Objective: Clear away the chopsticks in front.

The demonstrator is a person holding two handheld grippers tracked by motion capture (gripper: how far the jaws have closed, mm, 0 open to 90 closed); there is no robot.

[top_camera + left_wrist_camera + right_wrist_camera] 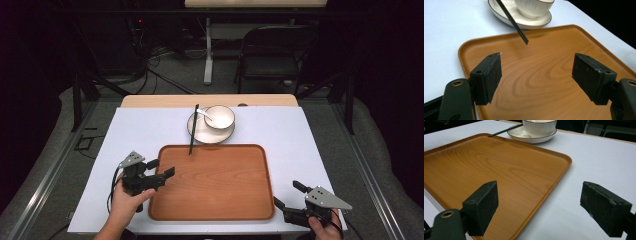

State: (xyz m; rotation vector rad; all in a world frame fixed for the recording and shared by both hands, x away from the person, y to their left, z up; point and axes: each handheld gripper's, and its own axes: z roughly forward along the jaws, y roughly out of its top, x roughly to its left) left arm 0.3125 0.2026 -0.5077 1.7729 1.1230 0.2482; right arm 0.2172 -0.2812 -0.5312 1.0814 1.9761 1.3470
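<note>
White table (300,135), tray (215,185) between claws

One wooden tray (212,182) lies at the near middle of the table, and just beyond its far edge stands one white plate (200,134) carrying one white bowl (220,117) with one white spoon (204,114) in it. One black chopstick (193,129) slants from the plate's left rim onto the tray; whether a second lies along it cannot be told. Two grippers count: the left gripper (164,168) at the tray's near left, the right gripper (289,195) at its near right. On the floor beyond the table stands one black folding chair (272,52)
</note>
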